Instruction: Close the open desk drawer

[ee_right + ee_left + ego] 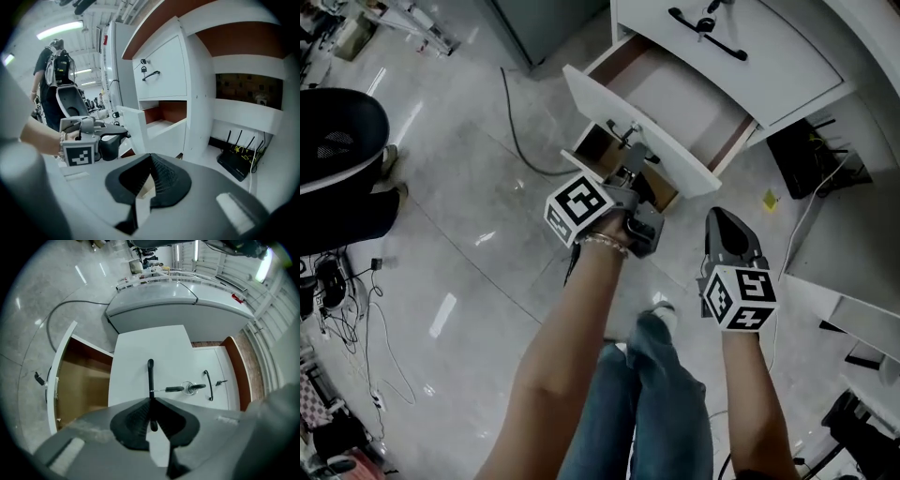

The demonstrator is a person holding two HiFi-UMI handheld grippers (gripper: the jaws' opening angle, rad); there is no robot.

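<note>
The white desk drawer (675, 103) stands pulled out, its pale inside showing behind the white front panel (623, 112). My left gripper (629, 153) is at that panel. In the left gripper view its jaws (151, 403) are shut on the drawer's black bar handle (150, 373), which runs up from between the pads. A key (176, 389) sticks out beside the handle. The right gripper view shows the drawer (159, 124) side-on, with the left gripper (110, 136) at its front. My right gripper (719, 217) hangs apart at the lower right, jaws (150, 159) shut on nothing.
A closed upper drawer (741, 47) with its own handle sits above. Below the open drawer a cabinet door (58, 376) stands ajar over a brown inside. A router (816, 159) lies under the desk. A black chair (337, 141) and a floor cable (517, 131) are left. A person (51, 61) stands far off.
</note>
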